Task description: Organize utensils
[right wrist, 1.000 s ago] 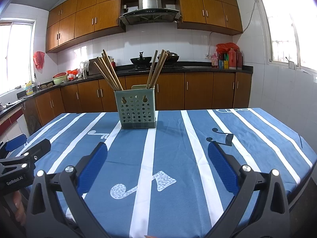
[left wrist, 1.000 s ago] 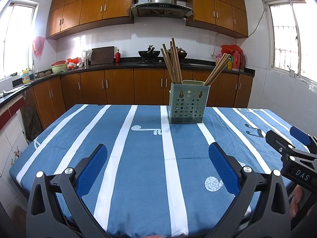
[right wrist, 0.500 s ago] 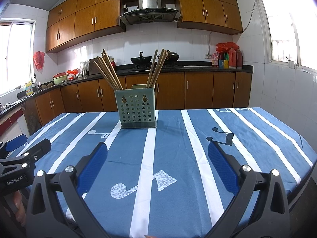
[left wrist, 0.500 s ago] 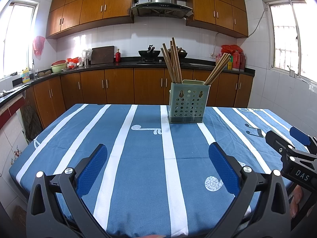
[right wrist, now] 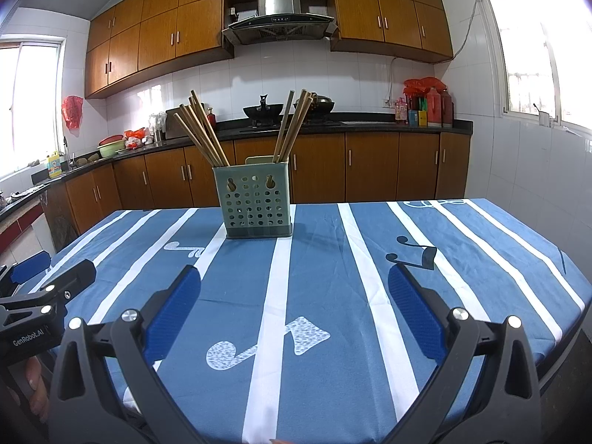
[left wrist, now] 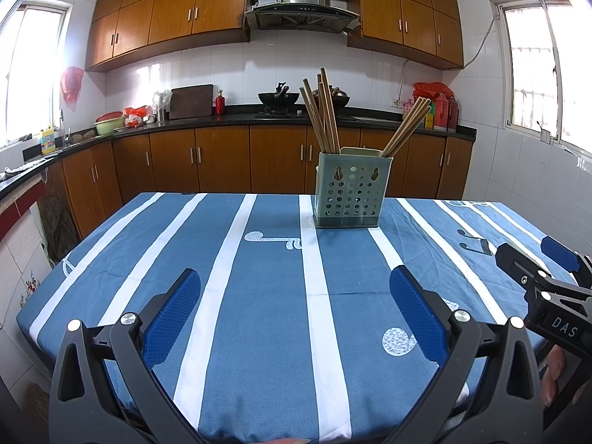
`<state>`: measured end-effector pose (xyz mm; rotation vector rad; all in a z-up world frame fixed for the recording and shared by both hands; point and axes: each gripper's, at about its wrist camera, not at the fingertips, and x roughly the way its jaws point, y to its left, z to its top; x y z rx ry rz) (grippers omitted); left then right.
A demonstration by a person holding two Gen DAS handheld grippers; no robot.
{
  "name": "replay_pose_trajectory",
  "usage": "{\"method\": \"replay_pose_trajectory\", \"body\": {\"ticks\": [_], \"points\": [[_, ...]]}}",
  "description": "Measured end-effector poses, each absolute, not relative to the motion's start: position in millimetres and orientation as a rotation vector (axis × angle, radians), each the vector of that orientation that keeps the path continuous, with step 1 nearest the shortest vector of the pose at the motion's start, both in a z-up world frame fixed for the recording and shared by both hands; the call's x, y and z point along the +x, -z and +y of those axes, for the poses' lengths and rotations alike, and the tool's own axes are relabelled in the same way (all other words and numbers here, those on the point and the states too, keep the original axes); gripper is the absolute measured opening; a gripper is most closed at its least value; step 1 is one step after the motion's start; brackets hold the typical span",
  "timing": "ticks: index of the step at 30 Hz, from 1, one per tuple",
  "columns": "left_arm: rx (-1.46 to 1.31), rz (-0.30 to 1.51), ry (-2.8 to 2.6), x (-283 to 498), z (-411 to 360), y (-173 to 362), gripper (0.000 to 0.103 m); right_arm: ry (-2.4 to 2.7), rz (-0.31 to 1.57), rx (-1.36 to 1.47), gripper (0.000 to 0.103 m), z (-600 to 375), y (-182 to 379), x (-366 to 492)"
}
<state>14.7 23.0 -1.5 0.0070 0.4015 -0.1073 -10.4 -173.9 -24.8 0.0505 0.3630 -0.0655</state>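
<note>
Wooden chopsticks (left wrist: 321, 111) upright in green holder (left wrist: 349, 192); left gripper (left wrist: 294, 296), right gripper (right wrist: 294, 294) wide, empty.

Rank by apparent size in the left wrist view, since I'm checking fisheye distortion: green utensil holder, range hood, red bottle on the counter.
1. range hood
2. green utensil holder, close to the hood in apparent size, but far nearer the camera
3. red bottle

Both wrist cameras are sitting low over the near edge of the table (left wrist: 111, 244), looking forward along their own open fingers toward the far kitchen counter (left wrist: 229, 120). The left view is standing to the left, catching the right gripper (left wrist: 547, 262) at its right edge; the right view is catching the left gripper (right wrist: 48, 270) at its left edge. The 2 views are sharing the utensil holder (left wrist: 349, 194) mid-table, well apart from each lens.
</note>
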Motion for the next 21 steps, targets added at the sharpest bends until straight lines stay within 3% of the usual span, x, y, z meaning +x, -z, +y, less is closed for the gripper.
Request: {"method": "replay_pose_trajectory", "body": {"ticks": [21], "points": [[-0.004,0.411,0.104,10.3,22.8,6.3,0.101,0.066,0.364,0.053,0.099,-172.7,24.2,-10.9]]}}
